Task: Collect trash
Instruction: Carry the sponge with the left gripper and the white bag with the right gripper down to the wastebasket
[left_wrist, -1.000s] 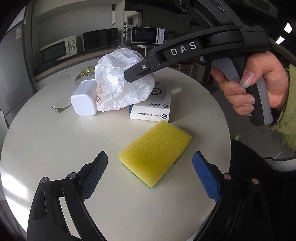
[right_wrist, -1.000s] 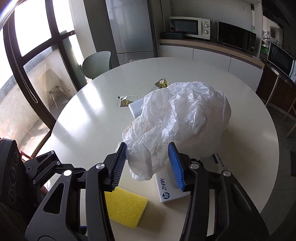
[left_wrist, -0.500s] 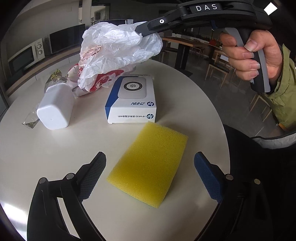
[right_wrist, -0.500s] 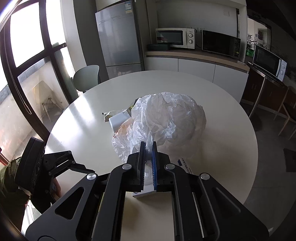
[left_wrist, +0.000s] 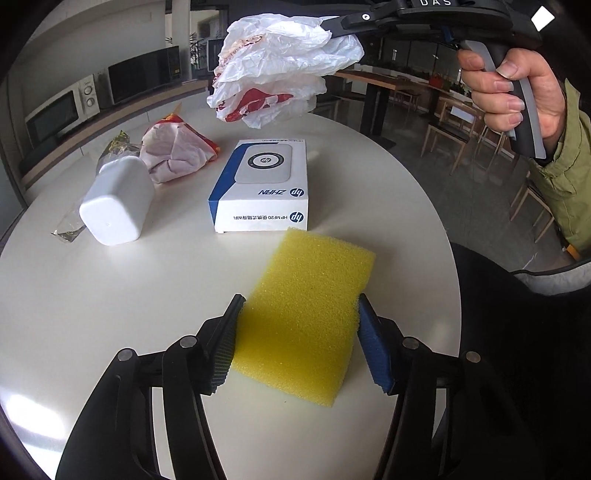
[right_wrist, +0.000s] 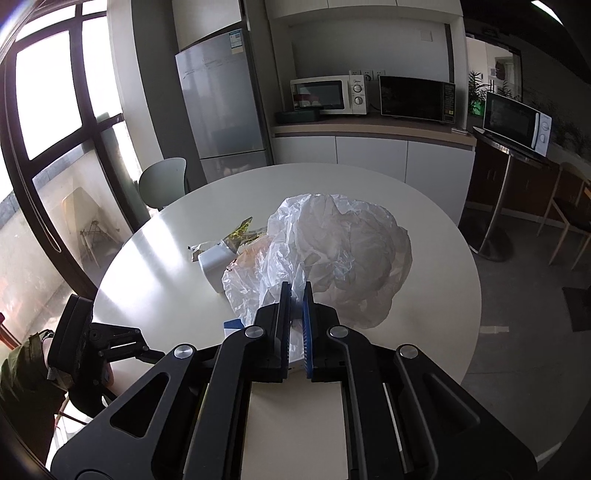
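Note:
My right gripper (right_wrist: 295, 295) is shut on a crumpled white plastic bag (right_wrist: 332, 254) with red print and holds it in the air above the round white table (right_wrist: 424, 229); the bag also shows in the left wrist view (left_wrist: 280, 66). My left gripper (left_wrist: 297, 332) is shut on a yellow sponge (left_wrist: 306, 314) that lies near the table's front edge, both pads pressing its sides. A crumpled red-and-white wrapper (left_wrist: 177, 151) and a foil wrapper (left_wrist: 118, 144) lie at the back left.
A white and blue HP box (left_wrist: 262, 184) lies mid-table beyond the sponge. A white bottle (left_wrist: 118, 199) lies on its side to the left, with a clear wrapper (left_wrist: 68, 230) beside it. The table edge (left_wrist: 454, 266) curves on the right.
My left gripper has closed on the yellow sponge. My right gripper has lifted the plastic bag higher off the table, uncovering the red-and-white wrapper.

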